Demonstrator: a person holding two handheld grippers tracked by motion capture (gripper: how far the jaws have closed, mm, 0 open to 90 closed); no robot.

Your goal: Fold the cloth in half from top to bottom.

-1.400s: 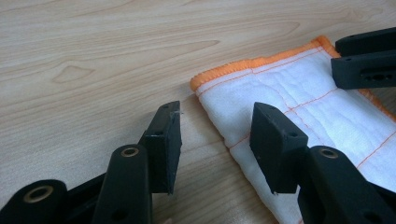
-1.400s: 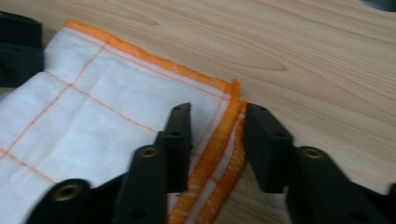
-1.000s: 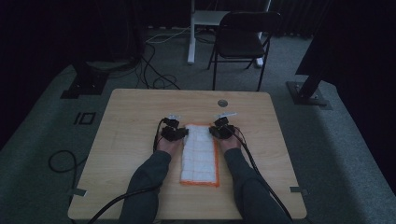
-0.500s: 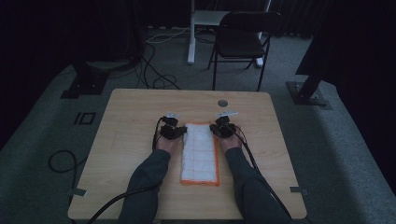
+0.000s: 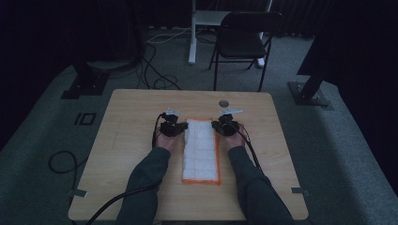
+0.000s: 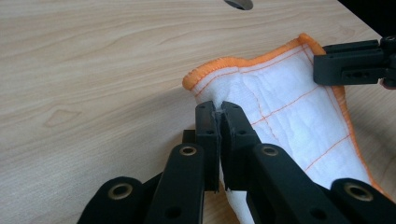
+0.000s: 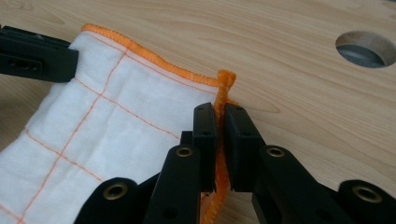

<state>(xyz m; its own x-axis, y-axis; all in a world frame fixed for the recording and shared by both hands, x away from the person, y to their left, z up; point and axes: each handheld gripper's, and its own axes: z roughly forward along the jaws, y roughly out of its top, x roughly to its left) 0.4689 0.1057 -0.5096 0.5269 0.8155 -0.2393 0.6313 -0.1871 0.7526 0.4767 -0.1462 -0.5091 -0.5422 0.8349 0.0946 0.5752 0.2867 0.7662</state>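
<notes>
We are pinching the white cloth (image 5: 201, 151) with orange edging at its 2 far corners — the left gripper (image 6: 218, 112) is clenching the corner at 10 o'clock, the right gripper (image 7: 219, 112) the hem at 2 o'clock. The cloth is lying lengthwise at the middle of the wooden surface (image 5: 126, 140) — a round hole (image 7: 366, 49) is sitting beyond it at 1 o'clock.

Loads of open table (image 5: 126, 154) left, right and toward the far edge. Only obstacles: the cloth (image 5: 202, 152) down the middle, the cables trailing to the near edge, and a round hole (image 5: 223, 102) by the far edge.
</notes>
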